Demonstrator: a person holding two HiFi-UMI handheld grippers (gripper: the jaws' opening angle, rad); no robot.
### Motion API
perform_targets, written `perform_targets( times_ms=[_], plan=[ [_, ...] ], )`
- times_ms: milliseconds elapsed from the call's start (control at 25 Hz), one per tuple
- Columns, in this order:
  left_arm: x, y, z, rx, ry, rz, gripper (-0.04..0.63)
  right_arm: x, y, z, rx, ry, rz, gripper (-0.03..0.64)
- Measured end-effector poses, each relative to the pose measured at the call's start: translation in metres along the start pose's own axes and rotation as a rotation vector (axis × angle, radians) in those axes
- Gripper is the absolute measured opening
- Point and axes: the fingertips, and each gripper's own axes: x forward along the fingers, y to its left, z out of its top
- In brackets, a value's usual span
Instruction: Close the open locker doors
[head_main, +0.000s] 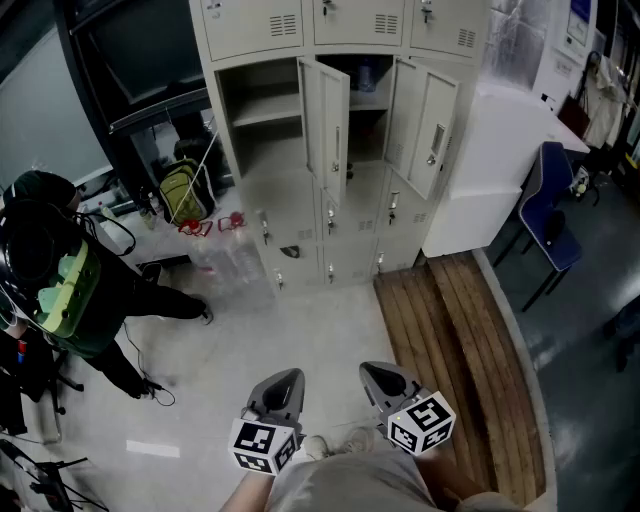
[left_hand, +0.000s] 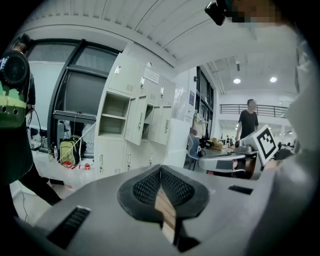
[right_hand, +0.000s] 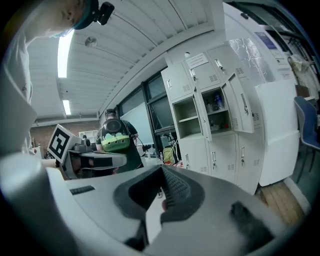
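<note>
Standing well back from lockers, w/ bare floor between. Facing pale beige metal unit, 3 columns, at top centre of head view. Seeing mid-row doors hanging open: one slim panel swinging out between L and mid bays, more swinging out at R side, each showing a small handle. Looking into L bay w/ one shelf, and mid bay w/ bluish bottle on its shelf. Seeing top and bottom rows sitting shut, vents and latches showing.

Holding L gripper and R gripper low near bottom edge, side by side, marker cubes facing up, both pointing toward lockers and touching nothing. Pressing L gripper jaws tip to tip, nothing between them. Doing same w/ R gripper: tips meeting, empty.

Noting person in black and green at L, yellow-green bag just beside lockers' L side, plank platform and blue chair at R.
</note>
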Motion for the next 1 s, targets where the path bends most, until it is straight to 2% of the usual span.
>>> perform_targets(
  times_ms=[240, 1000],
  plan=[
    [0.001, -0.002, -0.001, 0.033, 0.033, 0.007, 0.015, 0.001, -0.001, 0.001, 0.015, -0.004, 0.011, 0.026],
    [0.009, -0.024, 0.0, 0.027, 0.03, 0.001, 0.015, -0.013, -0.008, 0.003, 0.02, -0.012, 0.047, 0.028]
  ],
)
